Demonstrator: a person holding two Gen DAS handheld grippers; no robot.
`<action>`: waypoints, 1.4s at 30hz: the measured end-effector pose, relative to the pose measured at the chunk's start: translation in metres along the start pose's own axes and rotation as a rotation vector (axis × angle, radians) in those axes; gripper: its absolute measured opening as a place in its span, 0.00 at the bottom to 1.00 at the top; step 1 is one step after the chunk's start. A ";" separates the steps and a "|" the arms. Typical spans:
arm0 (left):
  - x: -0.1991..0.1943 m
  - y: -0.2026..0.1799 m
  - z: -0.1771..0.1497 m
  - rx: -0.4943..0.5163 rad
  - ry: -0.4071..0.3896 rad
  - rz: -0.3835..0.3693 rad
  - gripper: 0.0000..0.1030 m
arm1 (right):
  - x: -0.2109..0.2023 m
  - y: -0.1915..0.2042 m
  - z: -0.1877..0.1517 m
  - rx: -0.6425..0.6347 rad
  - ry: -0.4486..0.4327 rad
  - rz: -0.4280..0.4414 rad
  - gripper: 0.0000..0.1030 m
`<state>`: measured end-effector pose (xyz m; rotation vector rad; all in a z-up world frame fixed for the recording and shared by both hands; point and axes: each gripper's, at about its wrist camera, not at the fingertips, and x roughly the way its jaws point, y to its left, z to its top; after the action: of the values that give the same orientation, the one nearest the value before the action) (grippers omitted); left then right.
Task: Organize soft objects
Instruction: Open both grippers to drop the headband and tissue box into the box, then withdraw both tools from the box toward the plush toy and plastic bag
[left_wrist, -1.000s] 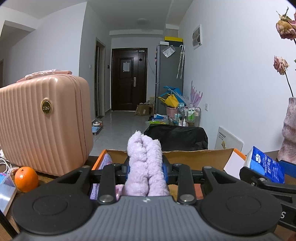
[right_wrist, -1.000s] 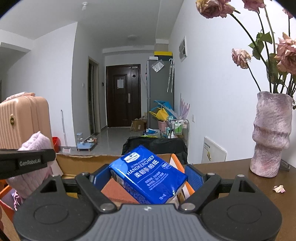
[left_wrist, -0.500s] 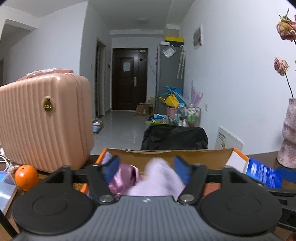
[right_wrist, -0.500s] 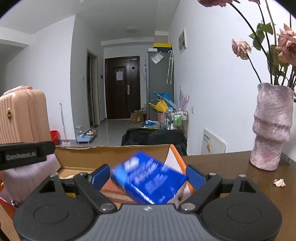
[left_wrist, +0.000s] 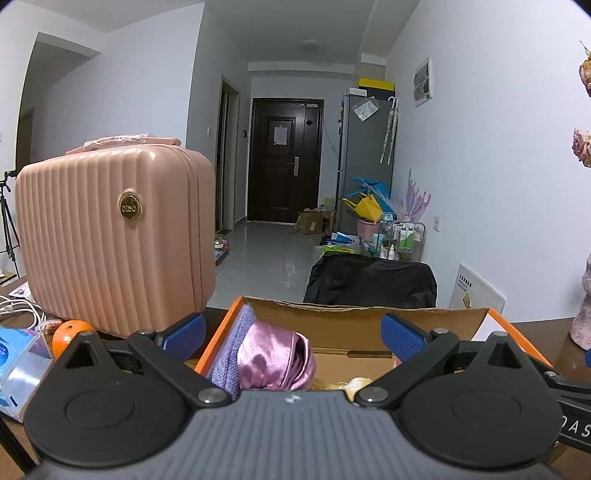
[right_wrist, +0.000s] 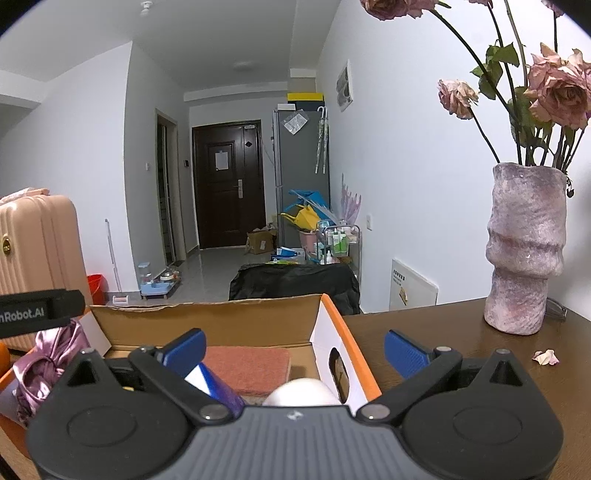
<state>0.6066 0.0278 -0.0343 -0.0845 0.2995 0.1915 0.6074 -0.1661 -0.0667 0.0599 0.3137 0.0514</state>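
An open cardboard box (left_wrist: 354, 317) with orange edges sits on the table; it also shows in the right wrist view (right_wrist: 207, 321). My left gripper (left_wrist: 293, 334) is open and empty above the box. Inside lie a shiny pink satin cloth (left_wrist: 273, 358) and a purple towel (left_wrist: 236, 343). My right gripper (right_wrist: 295, 347) is open and empty over the box's right end. Below it lie a blue tissue pack (right_wrist: 218, 387), a red-brown sponge pad (right_wrist: 251, 363) and a white rounded object (right_wrist: 303, 393). The satin cloth (right_wrist: 48, 358) shows at the left there.
A pink ribbed suitcase (left_wrist: 114, 236) stands left of the box, with an orange (left_wrist: 68, 332), a plastic-wrapped blue pack (left_wrist: 18, 358) and white cables (left_wrist: 18, 306) near it. A pink vase of dried roses (right_wrist: 524, 251) stands on the brown table (right_wrist: 461, 332) at right, a petal (right_wrist: 545, 357) nearby.
Both grippers opened. The fluffy lilac plush dropped out of the left gripper into the box; the blue tissue pack dropped out of the right gripper into the box.
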 end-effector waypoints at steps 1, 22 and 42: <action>-0.001 0.000 0.000 -0.001 -0.001 0.000 1.00 | 0.000 0.000 0.000 -0.001 0.000 -0.001 1.00; -0.048 0.014 -0.009 0.020 -0.023 0.019 1.00 | -0.049 -0.004 0.000 -0.015 -0.055 0.019 1.00; -0.103 0.021 -0.033 0.043 0.008 0.012 1.00 | -0.112 -0.018 -0.019 -0.065 -0.068 0.047 1.00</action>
<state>0.4961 0.0265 -0.0359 -0.0407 0.3122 0.1961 0.4959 -0.1900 -0.0513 0.0048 0.2423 0.1058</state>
